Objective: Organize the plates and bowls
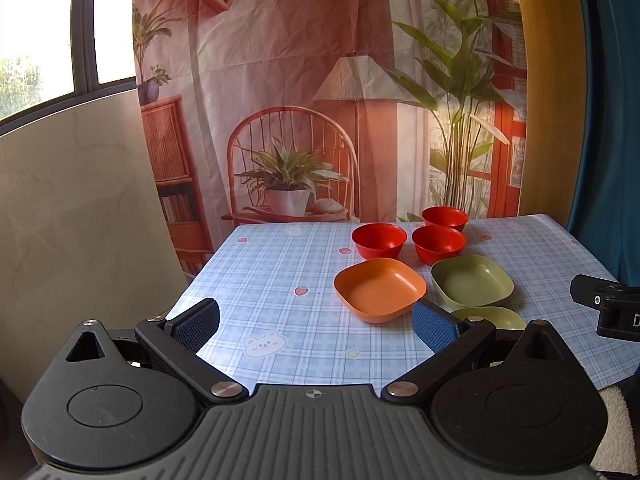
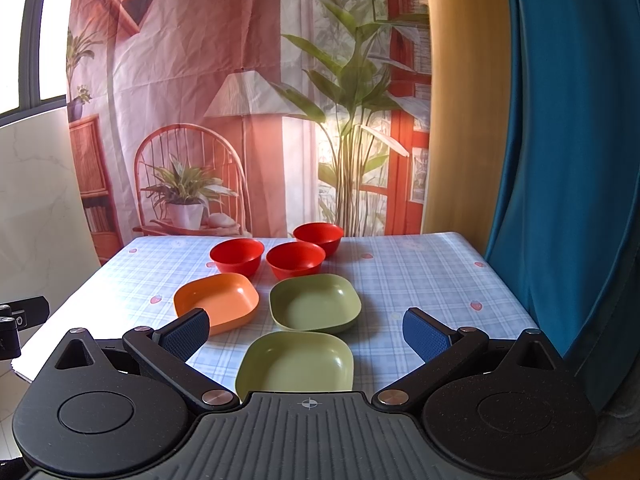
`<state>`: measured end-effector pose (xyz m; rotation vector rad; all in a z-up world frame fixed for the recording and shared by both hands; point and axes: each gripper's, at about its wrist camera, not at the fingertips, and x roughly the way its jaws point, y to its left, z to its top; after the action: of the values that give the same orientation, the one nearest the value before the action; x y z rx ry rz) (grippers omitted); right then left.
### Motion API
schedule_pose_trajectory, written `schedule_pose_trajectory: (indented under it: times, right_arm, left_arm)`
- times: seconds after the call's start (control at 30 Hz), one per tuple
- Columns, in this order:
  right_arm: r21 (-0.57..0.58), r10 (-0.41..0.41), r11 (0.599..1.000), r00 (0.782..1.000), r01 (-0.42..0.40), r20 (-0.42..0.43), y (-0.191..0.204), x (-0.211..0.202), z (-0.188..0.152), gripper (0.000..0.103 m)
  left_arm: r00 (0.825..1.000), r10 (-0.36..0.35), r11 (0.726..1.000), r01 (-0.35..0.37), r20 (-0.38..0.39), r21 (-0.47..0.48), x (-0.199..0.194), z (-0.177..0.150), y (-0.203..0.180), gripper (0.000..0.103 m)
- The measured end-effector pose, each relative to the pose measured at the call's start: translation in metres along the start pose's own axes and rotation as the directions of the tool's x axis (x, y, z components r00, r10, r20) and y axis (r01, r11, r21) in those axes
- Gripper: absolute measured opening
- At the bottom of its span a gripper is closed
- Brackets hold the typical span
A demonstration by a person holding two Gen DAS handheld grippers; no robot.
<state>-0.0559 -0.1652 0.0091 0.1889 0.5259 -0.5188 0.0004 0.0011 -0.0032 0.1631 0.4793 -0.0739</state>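
Right wrist view shows us the right gripper (image 2: pixel 306 330) with fingers spread wide and empty over the nearest green plate (image 2: pixel 296 364) on the checked tabletop (image 2: pixel 420 280), the orange plate (image 2: pixel 218 300) and three red bowls (image 2: pixel 296 258) beyond, while our left gripper (image 1: pixel 316 322) likewise hangs released.

The table (image 2: pixel 420 280) wears a blue checked cloth (strawberry and bear prints). On it sit 3 red bowls (image 2: pixel 295 260), 1 orange plate (image 2: pixel 218 298), and 2 green plates (image 2: pixel 314 304).
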Motion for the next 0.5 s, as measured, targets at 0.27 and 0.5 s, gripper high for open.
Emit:
schedule_pose_trajectory:
  times: [0.27, 0.5]
  right_arm:
    - [0.004, 0.000, 1.000, 1.000, 0.000, -0.004, -0.001, 0.004, -0.006, 0.103]
    - [0.021, 0.005, 1.000, 1.000, -0.005, -0.013, -0.001, 0.007, -0.012, 0.103]
  left_arm:
    - [1.000, -0.002, 1.000, 0.002, -0.004, -0.004, -0.001, 0.001, 0.000, 0.103]
    - [1.000, -0.022, 1.000, 0.022, -0.017, -0.015, 0.001, 0.002, 0.001, 0.103]
